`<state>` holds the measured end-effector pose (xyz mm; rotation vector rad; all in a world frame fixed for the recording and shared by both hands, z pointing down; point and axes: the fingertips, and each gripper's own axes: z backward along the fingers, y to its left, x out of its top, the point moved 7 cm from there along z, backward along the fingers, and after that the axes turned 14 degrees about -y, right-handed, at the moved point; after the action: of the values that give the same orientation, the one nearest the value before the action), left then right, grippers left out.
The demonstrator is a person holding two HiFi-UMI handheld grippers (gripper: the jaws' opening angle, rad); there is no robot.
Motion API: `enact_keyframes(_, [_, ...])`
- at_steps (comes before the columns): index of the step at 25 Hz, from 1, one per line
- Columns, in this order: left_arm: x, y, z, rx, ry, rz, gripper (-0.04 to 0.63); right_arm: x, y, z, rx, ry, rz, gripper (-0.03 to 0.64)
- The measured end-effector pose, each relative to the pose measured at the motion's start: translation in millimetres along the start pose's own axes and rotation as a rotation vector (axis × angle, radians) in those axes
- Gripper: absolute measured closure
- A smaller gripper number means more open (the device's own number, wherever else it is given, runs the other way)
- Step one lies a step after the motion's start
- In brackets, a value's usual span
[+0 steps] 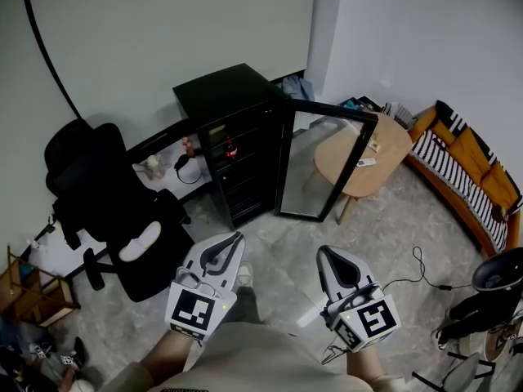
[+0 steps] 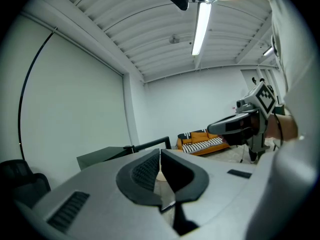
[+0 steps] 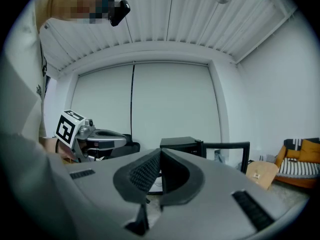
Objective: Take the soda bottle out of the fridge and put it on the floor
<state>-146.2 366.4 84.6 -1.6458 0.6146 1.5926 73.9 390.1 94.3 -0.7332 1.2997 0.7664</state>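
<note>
A black fridge (image 1: 233, 129) stands against the far wall with its glass door (image 1: 323, 166) swung open to the right. On an upper shelf inside shows a small red-labelled soda bottle (image 1: 230, 149). Both grippers are held low in front of the person, well short of the fridge. My left gripper (image 1: 237, 238) is shut with nothing in it, its jaws meeting at the tips (image 2: 160, 151). My right gripper (image 1: 324, 254) is also shut and empty (image 3: 160, 151). The fridge (image 3: 181, 145) shows ahead in the right gripper view.
A black office chair (image 1: 106, 207) stands left of the fridge. A round wooden table (image 1: 364, 158) is right of the door, an orange striped sofa (image 1: 470, 170) beyond it. A cable (image 1: 421, 280) lies on the tiled floor at right. A wooden rack (image 1: 33, 292) is at far left.
</note>
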Motion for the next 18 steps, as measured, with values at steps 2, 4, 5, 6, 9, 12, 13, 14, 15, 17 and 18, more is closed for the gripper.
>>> enact_keyframes(2, [-6, 5, -7, 0.004, -0.002, 0.016, 0.584, -6, -4, -5, -0.001, 0.02, -0.003, 0.621])
enact_keyframes(4, [-11, 11, -13, 0.006, 0.001, 0.018, 0.584, -11, -8, -12, 0.003, 0.034, 0.004, 0.62])
enact_keyframes(5, [-14, 15, -16, 0.005, 0.004, 0.014, 0.584, -13, -9, -17, 0.006, 0.038, 0.009, 0.62])
enact_keyframes(6, [-17, 19, -20, 0.005, 0.006, 0.014, 0.584, -15, -11, -23, 0.008, 0.041, 0.013, 0.62])
enact_keyframes(9, [-28, 32, -33, 0.005, 0.012, 0.025, 0.584, -20, -18, -43, 0.013, 0.046, 0.02, 0.62])
enact_keyframes(12, [-36, 49, -47, 0.006, 0.019, 0.029, 0.584, -24, -25, -67, 0.02, 0.053, 0.021, 0.62])
enact_keyframes(13, [-39, 56, -52, 0.008, 0.021, 0.03, 0.584, -26, -28, -76, 0.023, 0.057, 0.022, 0.62])
enact_keyframes(14, [-41, 63, -58, 0.01, 0.024, 0.031, 0.584, -27, -32, -84, 0.025, 0.061, 0.024, 0.62])
enact_keyframes(15, [-44, 70, -63, 0.011, 0.027, 0.031, 0.584, -29, -35, -93, 0.024, 0.064, 0.024, 0.62])
enact_keyframes(17, [-50, 84, -74, 0.01, 0.036, 0.036, 0.584, -34, -42, -110, 0.021, 0.071, 0.023, 0.62])
enact_keyframes(18, [-53, 92, -80, 0.009, 0.039, 0.041, 0.584, -36, -45, -120, 0.02, 0.075, 0.021, 0.62])
